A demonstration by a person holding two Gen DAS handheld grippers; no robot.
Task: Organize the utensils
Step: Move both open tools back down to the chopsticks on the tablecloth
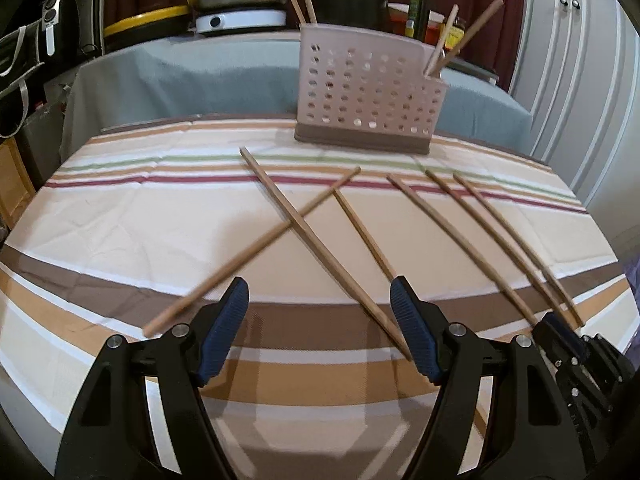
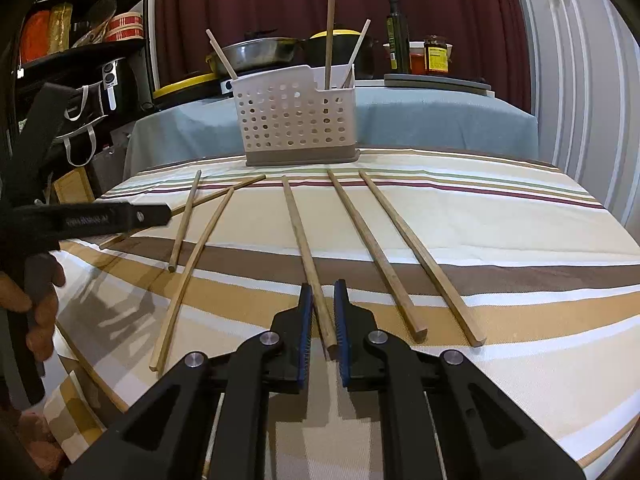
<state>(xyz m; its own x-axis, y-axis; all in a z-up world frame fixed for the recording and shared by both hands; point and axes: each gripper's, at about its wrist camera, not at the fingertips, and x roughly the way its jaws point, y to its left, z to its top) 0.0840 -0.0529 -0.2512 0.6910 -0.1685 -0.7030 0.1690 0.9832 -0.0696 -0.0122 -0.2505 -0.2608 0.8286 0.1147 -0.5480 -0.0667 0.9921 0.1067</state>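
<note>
The table, under a striped cloth, carries a perforated utensil holder at its far edge, already holding several sticks upright, with loose chopsticks fanned across the near half, their long axes running mostly away from the viewer toward the holder. The right tool is the better placed: its jaws are narrowed around the near end of the middle chopstick, which lies straight ahead between the pads, though I cannot tell whether they actually touch it. Two more chopsticks lie just to its right, well apart from the pads, so a lift has clear room. The left tool is wide open, empty, over the crossed chopsticks; one long stick ends between its jaws
</note>
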